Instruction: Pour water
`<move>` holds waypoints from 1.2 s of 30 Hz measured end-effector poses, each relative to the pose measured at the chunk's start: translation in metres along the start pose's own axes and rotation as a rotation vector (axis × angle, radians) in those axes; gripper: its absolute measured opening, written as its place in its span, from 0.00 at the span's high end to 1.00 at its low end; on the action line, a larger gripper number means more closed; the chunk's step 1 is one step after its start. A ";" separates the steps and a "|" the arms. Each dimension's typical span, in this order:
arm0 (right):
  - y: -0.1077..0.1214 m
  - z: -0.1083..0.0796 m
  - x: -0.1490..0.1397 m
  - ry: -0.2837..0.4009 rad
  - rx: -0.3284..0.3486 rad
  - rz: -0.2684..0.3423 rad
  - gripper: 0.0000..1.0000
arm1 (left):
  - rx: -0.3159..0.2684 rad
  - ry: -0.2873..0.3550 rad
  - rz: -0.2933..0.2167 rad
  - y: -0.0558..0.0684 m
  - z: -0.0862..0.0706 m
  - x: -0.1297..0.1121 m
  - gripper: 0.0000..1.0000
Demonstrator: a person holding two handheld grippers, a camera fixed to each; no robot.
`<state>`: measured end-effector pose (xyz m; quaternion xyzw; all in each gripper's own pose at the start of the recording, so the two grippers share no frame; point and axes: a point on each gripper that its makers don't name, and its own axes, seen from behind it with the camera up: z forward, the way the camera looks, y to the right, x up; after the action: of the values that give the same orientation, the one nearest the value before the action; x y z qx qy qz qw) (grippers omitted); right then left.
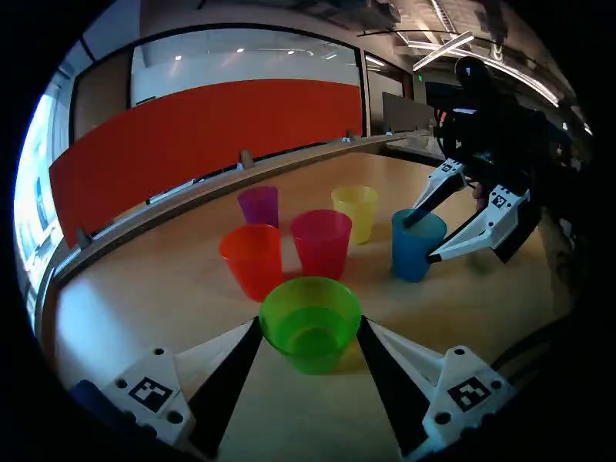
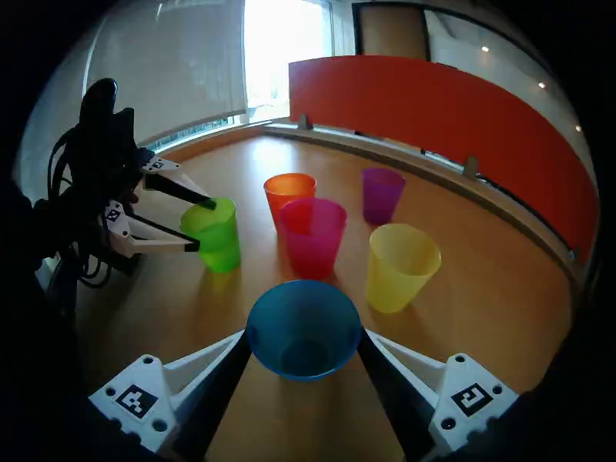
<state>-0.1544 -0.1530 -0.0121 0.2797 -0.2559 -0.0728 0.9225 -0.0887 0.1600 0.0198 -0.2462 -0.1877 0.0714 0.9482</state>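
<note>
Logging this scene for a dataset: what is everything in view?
green cup: 1, green, held in left tongs
blue cup: 1, blue, held in right tongs
orange cup: 1, orange, beside pink cup
pink cup: 1, pink, middle of group
yellow cup: 1, yellow, beside pink cup
purple cup: 1, purple, nearest red panel
table: 1, light wood, under cups
red panel: 1, red, along table's far edge
tongs: 2, white, black-tipped, shut on those cups
</note>
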 end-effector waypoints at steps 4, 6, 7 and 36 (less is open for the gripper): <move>0.001 -0.001 -0.003 -0.005 -0.011 -0.009 0.00 | 0.003 -0.009 0.001 -0.001 -0.002 -0.001 0.11; 0.001 -0.002 -0.003 -0.005 -0.015 -0.013 0.00 | 0.004 -0.011 0.006 -0.001 -0.002 -0.001 0.11; 0.001 -0.003 -0.003 -0.005 -0.016 -0.014 0.01 | 0.006 -0.011 0.008 -0.002 -0.003 0.000 0.11; -0.004 -0.053 -0.010 0.063 -0.113 0.004 0.00 | 0.106 0.048 -0.028 -0.018 -0.053 0.003 0.09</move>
<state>-0.1359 -0.1279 -0.0563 0.2288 -0.2226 -0.0767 0.9446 -0.0649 0.1217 -0.0131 -0.1946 -0.1642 0.0620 0.9651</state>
